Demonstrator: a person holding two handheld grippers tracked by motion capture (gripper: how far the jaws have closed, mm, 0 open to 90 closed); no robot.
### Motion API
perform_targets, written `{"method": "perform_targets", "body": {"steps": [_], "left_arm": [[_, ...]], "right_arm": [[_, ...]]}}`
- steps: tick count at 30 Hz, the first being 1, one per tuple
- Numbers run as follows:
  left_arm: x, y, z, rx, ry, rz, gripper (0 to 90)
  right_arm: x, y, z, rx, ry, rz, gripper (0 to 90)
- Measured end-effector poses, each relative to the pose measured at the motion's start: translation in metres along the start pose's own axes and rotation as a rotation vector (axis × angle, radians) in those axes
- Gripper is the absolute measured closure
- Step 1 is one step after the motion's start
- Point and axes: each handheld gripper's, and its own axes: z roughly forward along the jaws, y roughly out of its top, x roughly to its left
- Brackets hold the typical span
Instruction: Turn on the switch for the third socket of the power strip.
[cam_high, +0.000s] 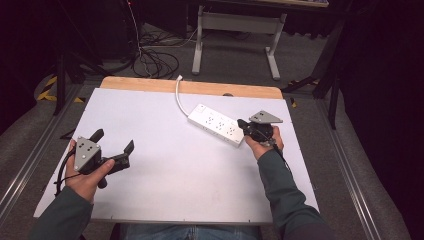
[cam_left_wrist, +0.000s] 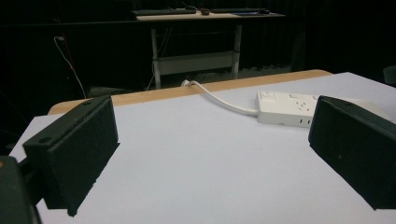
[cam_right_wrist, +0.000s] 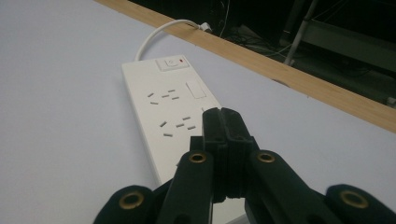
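A white power strip with a red-lit switch lies on the white table top, right of the middle. Its white cord runs off over the far wooden edge. My right gripper is shut with nothing in it, and its tip hovers over the strip's near right end. In the right gripper view the pressed-together jaws sit above the power strip. My left gripper rests at the table's left side, open and empty, pointing right toward the strip. In the left gripper view its wide-apart jaws frame the power strip.
The white board covers the table, with a wooden strip along the far edge. Beyond it stand a desk frame and loose cables on the floor. A dark stand is at the far right.
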Motion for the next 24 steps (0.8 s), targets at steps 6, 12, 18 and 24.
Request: {"method": "perform_targets", "body": {"steps": [6, 12, 18, 24], "left_arm": [[-0.001, 0.0, 0.001, 0.001, -0.007, 0.005, 2.0], [-0.001, 0.0, 0.002, 0.001, -0.011, 0.004, 2.0], [-0.002, 0.001, 0.001, 0.001, -0.014, 0.008, 2.1], [-0.002, 0.001, 0.001, 0.001, -0.011, 0.009, 2.1]], "right_arm": [[-0.002, -0.002, 0.006, 0.014, -0.005, 0.008, 90.0], [-0.005, -0.005, 0.013, 0.035, -0.01, 0.012, 90.0], [-0.006, -0.005, 0.018, 0.043, -0.01, 0.008, 90.0], [-0.004, -0.003, 0.023, 0.051, -0.005, -0.005, 90.0]]}}
